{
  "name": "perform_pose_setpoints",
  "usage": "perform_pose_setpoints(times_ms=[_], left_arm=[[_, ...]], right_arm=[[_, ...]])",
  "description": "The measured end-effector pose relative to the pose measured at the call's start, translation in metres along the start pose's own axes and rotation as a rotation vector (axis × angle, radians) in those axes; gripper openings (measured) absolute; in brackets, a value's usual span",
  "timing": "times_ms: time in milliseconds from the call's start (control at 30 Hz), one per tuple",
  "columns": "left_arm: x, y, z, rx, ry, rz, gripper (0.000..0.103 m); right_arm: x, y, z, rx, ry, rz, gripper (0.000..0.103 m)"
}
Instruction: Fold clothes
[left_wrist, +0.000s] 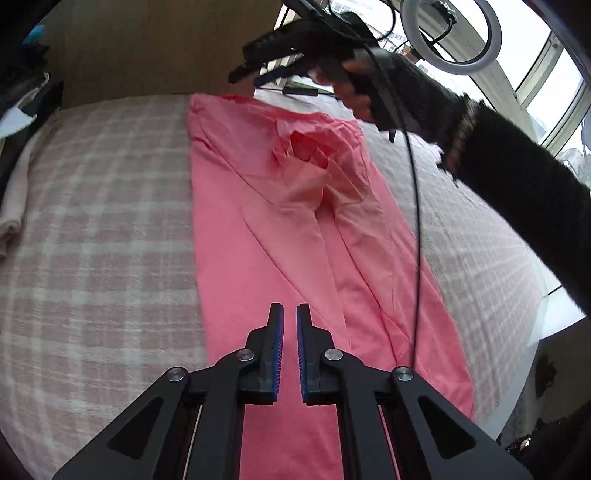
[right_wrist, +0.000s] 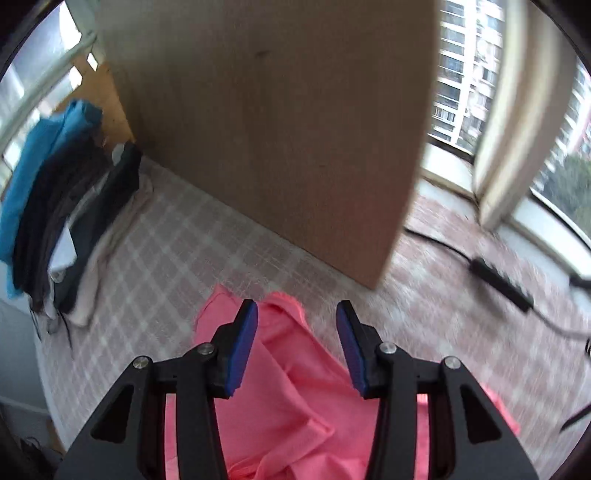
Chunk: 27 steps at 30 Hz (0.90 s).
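Bed: the plaid pink-and-white cover (left_wrist: 92, 221) spreads under and around both my grippers; the right wrist view alone shows it running on to a window sill.
Wooden panel: it stands ahead of my right gripper (right_wrist: 295, 321), upright at the bed's far edge (right_wrist: 266, 129); the left wrist view catches only its lower part.
Pink garment: it lies flat in a long strip (left_wrist: 266, 240) straight ahead of and beneath my left gripper (left_wrist: 290, 317), with a rumpled fold in its upper half. In the right wrist view only its far end (right_wrist: 280, 369) shows, directly below my fingers.
Clothes pile: blue, dark and pale pieces (right_wrist: 55, 192) sit well off to the left of my right gripper, stacked against the panel's side.
My right hand: only the left wrist view shows it (left_wrist: 354, 92), dark-sleeved, above the garment's far end.
Left gripper: clenched, pads nearly together, nothing between them, hovering over the garment.
Right gripper: released, jaws apart, garment below them but not pinched.
Cable: a black lead with an inline box (right_wrist: 498, 280) lies to the right of my right gripper.
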<state>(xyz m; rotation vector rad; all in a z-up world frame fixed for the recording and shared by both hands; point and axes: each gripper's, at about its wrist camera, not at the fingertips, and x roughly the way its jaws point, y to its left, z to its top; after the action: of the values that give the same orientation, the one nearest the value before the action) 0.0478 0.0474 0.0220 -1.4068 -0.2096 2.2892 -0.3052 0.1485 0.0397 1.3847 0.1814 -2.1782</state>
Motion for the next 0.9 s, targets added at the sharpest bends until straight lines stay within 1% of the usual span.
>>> perform_pose_setpoints(times_ms=[67,167,233,333,400,467,533,567,600,633,733,833,900], left_arm=[[0.002,0.003,-0.003,-0.016,0.004,-0.005,0.005],[0.001,0.010,-0.003,-0.050,0.001,-0.018,0.005],[-0.001,0.012,-0.003,-0.060,-0.005,-0.021,0.005],[-0.003,0.015,-0.002,-0.065,-0.007,-0.027,0.005],[-0.005,0.016,-0.002,-0.068,-0.005,-0.030,0.005],[-0.011,0.017,0.003,-0.082,-0.014,-0.043,0.005],[-0.020,0.020,0.011,-0.108,-0.032,-0.049,0.005],[-0.024,0.022,0.016,-0.125,-0.045,-0.055,0.005],[-0.027,0.026,0.023,-0.151,-0.062,-0.057,0.009],[-0.029,0.031,0.031,-0.180,-0.076,-0.048,0.010],[-0.021,0.048,0.058,-0.239,-0.096,-0.005,0.010],[-0.004,0.063,0.082,-0.293,-0.113,-0.012,0.010],[0.005,0.067,0.093,-0.301,-0.122,0.008,0.010]], right_arm=[[0.007,0.012,0.009,-0.082,0.027,-0.016,0.044],[0.021,0.026,0.014,-0.194,0.071,-0.068,0.044],[0.028,0.031,0.016,-0.248,0.097,-0.093,0.042],[0.034,0.029,0.021,-0.281,0.117,-0.099,0.038],[0.036,0.024,0.022,-0.278,0.139,-0.083,0.034],[0.029,0.019,0.020,-0.292,0.140,-0.054,0.033],[0.015,0.013,0.016,-0.295,0.120,0.004,0.032],[0.011,0.009,0.015,-0.301,0.120,0.015,0.032],[0.010,0.007,0.013,-0.318,0.129,0.009,0.032],[0.011,0.007,0.012,-0.338,0.142,-0.002,0.033],[0.015,0.016,0.011,-0.397,0.158,-0.029,0.033],[0.020,0.022,0.014,-0.433,0.135,-0.018,0.033],[0.024,0.021,0.016,-0.447,0.135,-0.022,0.033]])
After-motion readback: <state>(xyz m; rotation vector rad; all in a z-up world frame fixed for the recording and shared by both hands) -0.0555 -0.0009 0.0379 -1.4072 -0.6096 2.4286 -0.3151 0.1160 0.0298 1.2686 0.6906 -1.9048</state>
